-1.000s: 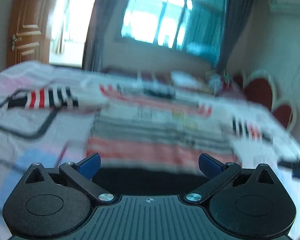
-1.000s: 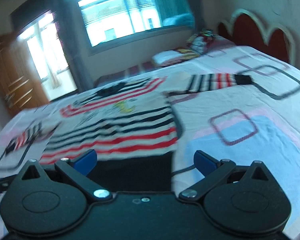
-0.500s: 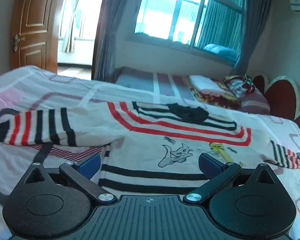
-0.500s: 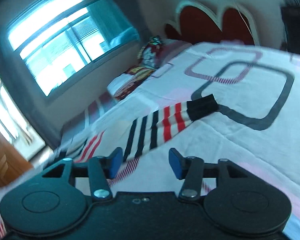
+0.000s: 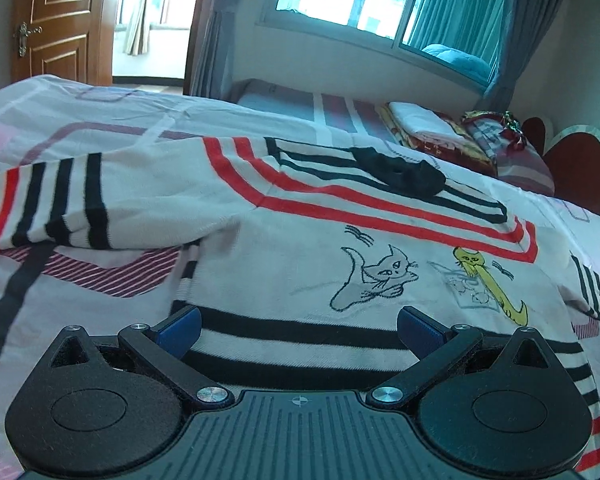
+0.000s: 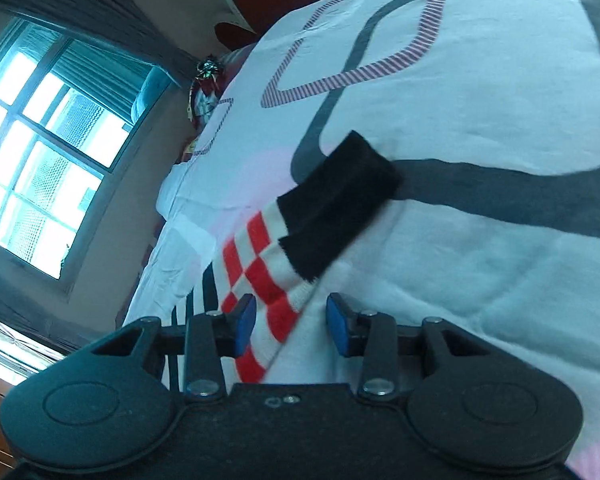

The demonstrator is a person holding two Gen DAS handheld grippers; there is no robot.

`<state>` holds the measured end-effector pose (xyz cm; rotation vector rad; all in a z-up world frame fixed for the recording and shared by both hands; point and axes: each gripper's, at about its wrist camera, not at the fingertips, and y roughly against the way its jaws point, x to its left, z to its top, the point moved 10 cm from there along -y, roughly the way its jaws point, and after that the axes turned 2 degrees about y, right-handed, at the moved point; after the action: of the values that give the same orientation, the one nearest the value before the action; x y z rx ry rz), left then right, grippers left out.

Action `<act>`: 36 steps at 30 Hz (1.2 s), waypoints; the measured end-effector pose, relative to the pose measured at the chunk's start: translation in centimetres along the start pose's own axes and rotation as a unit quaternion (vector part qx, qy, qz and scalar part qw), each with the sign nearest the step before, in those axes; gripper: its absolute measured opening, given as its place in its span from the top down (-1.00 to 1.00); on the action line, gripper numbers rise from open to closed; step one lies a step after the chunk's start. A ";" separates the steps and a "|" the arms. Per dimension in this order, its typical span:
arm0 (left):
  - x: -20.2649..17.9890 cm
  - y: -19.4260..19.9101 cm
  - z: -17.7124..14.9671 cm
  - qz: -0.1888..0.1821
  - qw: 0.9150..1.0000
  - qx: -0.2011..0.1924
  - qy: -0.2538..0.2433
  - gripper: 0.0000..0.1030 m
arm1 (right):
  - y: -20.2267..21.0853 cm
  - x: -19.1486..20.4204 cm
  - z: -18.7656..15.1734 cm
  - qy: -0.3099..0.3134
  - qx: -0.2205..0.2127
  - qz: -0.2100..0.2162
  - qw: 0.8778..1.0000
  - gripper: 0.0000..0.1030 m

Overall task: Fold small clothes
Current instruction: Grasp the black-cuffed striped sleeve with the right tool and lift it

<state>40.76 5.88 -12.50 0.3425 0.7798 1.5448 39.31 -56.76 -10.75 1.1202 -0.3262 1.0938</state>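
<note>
A small white sweater (image 5: 320, 248) with red and black stripes, a black collar (image 5: 400, 172) and cat drawings lies flat on the bed. Its left sleeve (image 5: 48, 208) stretches to the left. My left gripper (image 5: 298, 326) is open and empty, low over the sweater's lower body. In the right wrist view the other sleeve (image 6: 276, 280), ending in a black cuff (image 6: 336, 204), lies between my right gripper's blue fingers. My right gripper (image 6: 291, 324) is partly open around the striped part, and the pads do not touch it.
The bed sheet (image 6: 480, 120) is white with grey and striped square patterns. Folded blankets and pillows (image 5: 440, 136) sit at the far side under the window. A red headboard (image 5: 572, 168) is at the right, a wooden door (image 5: 56, 20) at the far left.
My right gripper has swung right, dropped close onto the sleeve end, and narrowed its opening. My left gripper has moved forward over the sweater body and stayed open.
</note>
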 end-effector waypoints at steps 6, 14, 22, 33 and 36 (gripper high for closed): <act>-1.2 -1.6 0.5 -0.012 1.000 0.003 0.005 -1.00 | -0.1 0.2 0.2 -0.018 -0.004 0.005 1.000 0.40; -2.0 -2.4 1.0 -0.019 1.000 0.005 0.005 -1.00 | -0.5 0.5 -0.8 -0.081 0.029 0.036 0.996 0.44; -1.2 -2.0 0.8 -0.009 1.000 0.007 0.001 -1.00 | 0.4 -0.3 -1.3 -0.142 0.008 0.130 0.981 0.52; -1.9 -1.4 0.1 -0.012 1.000 0.010 -0.013 -1.00 | 0.0 -1.6 1.8 -0.181 -0.053 0.123 0.974 0.68; -1.5 -1.4 -0.2 -0.007 1.000 0.012 -0.011 -1.00 | -0.3 -2.0 3.1 -0.140 -0.054 0.067 0.986 0.88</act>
<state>41.97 4.33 -13.20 0.3707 0.7830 1.5170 39.51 -60.42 -10.91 1.1684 -0.6823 1.0222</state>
